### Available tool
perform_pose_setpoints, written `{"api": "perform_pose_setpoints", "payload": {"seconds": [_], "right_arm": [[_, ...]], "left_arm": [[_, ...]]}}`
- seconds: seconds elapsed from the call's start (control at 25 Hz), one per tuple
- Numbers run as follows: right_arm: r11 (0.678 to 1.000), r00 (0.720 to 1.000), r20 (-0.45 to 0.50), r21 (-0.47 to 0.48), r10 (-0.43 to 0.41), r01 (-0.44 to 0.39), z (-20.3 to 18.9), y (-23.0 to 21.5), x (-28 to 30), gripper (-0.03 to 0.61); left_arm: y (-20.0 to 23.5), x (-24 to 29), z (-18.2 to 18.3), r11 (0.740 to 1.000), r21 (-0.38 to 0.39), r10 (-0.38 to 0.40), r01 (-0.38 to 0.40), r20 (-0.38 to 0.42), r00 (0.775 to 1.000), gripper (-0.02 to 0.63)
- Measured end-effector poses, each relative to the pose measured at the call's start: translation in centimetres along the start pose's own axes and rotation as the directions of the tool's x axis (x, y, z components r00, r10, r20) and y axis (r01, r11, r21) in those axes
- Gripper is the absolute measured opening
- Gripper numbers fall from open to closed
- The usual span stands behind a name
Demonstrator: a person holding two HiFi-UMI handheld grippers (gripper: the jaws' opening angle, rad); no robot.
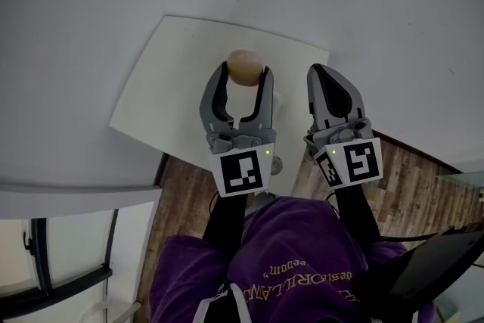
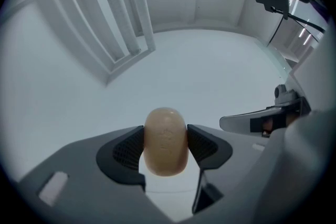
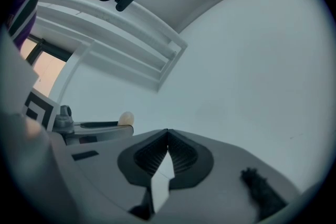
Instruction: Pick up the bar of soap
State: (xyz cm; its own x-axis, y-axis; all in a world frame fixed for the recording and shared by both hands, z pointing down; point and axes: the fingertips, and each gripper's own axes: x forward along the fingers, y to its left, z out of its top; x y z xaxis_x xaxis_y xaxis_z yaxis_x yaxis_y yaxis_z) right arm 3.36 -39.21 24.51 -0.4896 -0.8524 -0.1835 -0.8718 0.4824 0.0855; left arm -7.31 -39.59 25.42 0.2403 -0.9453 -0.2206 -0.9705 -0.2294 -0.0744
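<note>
Left gripper view has the bar of soap [image 2: 165, 140] standing on end between the two ribbed pads of the left gripper [image 2: 165, 148], which is clamped on the bar's narrow sides. In the head view the bar sits at the jaw tips, over the far part of the white table [image 1: 170, 79]. The right gripper [image 3: 167, 153] is closed on nothing, its pads meeting, and it hangs just beside the left one.

Risks, as I judge them:
- The bar is rounded and looks smooth. A tapered body under pinch pressure may squirt forward out of the pads, more so if I squeeze harder.
- The pads cover only its middle (top and bottom stand proud), so a quick tilt could pivot it in the grip.
- The idle right gripper is near enough to knock the left one on a careless swing.

Not established:
- Whether the bar is clear of the table; no view shows its underside.
- The mark pressed into its face is too blurred to read.
- Right gripper view gives only a sliver of the bar behind the left jaw.
</note>
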Motion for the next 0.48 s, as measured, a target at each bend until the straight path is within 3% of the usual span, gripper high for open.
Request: {"api": "perform_pose_setpoints", "payload": {"seconds": [0.48], "right_arm": [[0.999, 1.0, -0.003, -0.031, 0.011, -0.011, 0.56, -0.23, -0.14, 0.006]], "left_arm": [[-0.62, -0.06, 0.36, 1.0, 0.011, -0.007, 0.007, 0.004, 1.0, 0.267]]}}
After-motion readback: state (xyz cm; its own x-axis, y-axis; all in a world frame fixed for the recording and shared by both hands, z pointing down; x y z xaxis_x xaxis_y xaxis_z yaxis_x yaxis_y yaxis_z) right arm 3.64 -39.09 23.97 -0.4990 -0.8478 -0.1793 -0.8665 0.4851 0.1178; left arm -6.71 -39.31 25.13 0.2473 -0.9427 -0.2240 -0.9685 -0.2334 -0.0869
